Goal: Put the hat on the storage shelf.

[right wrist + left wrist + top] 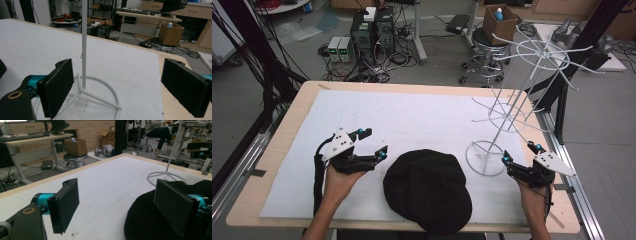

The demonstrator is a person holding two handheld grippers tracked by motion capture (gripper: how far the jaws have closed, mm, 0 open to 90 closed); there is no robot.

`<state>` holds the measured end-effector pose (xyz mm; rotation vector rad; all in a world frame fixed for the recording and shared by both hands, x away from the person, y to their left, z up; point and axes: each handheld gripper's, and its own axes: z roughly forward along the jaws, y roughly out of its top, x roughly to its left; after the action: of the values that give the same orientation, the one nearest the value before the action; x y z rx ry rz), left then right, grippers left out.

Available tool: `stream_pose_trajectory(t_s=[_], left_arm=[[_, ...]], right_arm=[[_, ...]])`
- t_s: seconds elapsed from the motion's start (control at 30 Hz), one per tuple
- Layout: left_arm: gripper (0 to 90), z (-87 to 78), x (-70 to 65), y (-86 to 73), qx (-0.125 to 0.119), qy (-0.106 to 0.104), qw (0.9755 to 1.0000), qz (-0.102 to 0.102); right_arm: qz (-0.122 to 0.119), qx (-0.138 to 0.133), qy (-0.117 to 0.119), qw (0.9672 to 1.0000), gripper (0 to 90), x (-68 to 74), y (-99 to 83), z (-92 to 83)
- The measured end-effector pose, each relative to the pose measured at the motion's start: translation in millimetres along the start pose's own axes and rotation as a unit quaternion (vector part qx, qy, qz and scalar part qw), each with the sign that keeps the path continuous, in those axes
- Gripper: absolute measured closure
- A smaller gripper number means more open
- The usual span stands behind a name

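Both grippers hover, jaws wide and empty: left gripper [368,144] beside black cap [428,189], right gripper [522,153] by wire rack [512,100].

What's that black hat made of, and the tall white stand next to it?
The black hat looks like soft, matte cloth, maybe wool or felt: it slumps in a rounded heap and gives no shine. The white stand looks like thin metal wire with a smooth white coating: slim straight rods, a ring base, a slight gloss. The exact materials can't be told for sure.
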<state>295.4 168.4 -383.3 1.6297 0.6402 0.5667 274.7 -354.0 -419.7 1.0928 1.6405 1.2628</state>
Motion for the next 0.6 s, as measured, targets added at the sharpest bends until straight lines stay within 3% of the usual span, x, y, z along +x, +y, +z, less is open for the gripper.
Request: stream_pose_trajectory(t_s=[0.6], left_arm=[[20.4, 22.4, -28.5, -1.2, 0.012, -0.048, 0.9987, 0.009]], right_arm=[[0.002, 0.001, -0.004, 1.0000, 10.2, -1.6, -0.3, -0.8]])
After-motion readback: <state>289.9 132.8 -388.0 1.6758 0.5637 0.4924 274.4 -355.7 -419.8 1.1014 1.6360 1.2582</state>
